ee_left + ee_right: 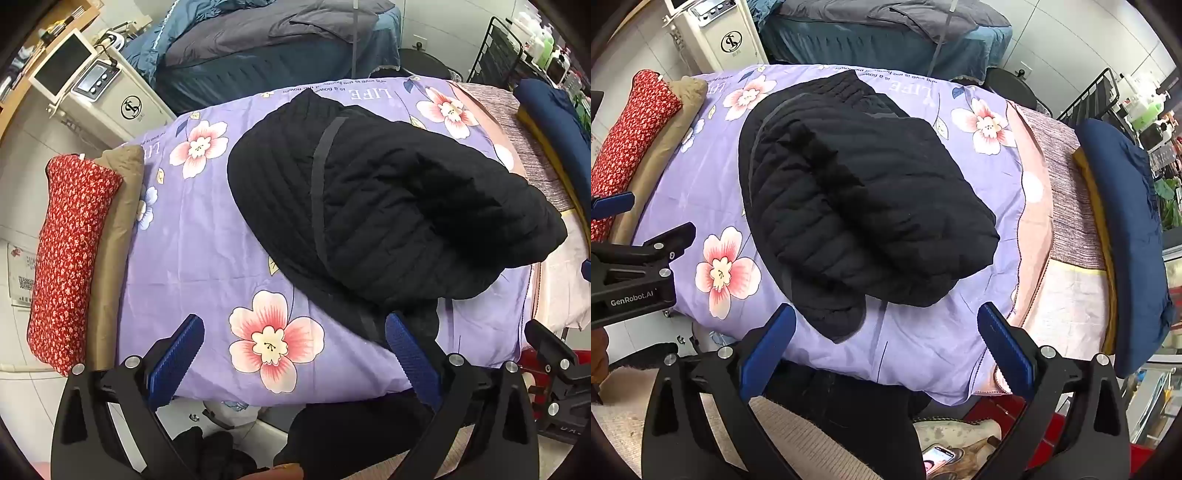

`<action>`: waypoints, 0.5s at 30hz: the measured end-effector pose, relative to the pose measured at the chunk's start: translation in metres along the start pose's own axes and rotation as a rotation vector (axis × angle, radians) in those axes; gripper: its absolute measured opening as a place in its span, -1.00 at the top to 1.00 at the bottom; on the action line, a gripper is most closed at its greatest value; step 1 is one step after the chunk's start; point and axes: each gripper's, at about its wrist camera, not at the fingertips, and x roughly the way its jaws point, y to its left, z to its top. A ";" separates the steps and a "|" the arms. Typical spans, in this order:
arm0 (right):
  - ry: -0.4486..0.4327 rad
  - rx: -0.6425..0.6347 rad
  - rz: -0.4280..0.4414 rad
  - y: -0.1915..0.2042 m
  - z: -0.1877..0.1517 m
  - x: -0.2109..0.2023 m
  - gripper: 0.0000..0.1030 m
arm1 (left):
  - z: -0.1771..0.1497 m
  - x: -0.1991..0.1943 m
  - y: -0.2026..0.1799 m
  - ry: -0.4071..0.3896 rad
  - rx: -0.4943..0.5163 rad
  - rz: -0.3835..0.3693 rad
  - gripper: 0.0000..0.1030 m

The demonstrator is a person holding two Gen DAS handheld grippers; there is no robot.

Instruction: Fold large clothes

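Looking down: we hold both tools steeply over the bed, above a black quilted jacket (388, 199) lying on a purple floral quilt (207, 258).
Left gripper (295, 362): jaws spread wide, nothing between the blue pads (181, 354); it hangs over the quilt's near edge, with the jacket's lower hem at about 1 o'clock from it.
Right gripper (886, 350): also wide and empty; the jacket's near hem lies just beyond it, at about 11 o'clock.
Jacket, where it is: mid-quilt, already bundled over on itself in a rounded heap, a grey tape strip (321, 173) running along one edge; apart from the red floral pillow (70, 251) at 9 o'clock and the navy cushion (1126, 221) at 3 o'clock in the right view.
How it should handle: we judge it soft, puffy and fairly light, with springy filling that will push a fold back open; the shell looks smooth, so thin pinches may slip.
Where to take hold: we would grip the hem or the taped edge, taking a thick bite of both layers, one tool at each corner.
Risk: dragging the quilt along with the cloth.
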 end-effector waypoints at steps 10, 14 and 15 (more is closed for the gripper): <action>-0.001 -0.003 -0.004 0.000 0.002 -0.001 -0.89 | -0.003 0.002 -0.002 0.002 0.003 0.001 -0.88; -0.001 -0.002 -0.004 0.001 0.001 -0.001 -0.89 | -0.002 0.001 0.001 0.003 -0.001 0.000 -0.88; -0.001 -0.003 -0.005 0.001 0.001 -0.001 -0.89 | -0.001 0.001 0.001 0.004 -0.002 0.000 -0.88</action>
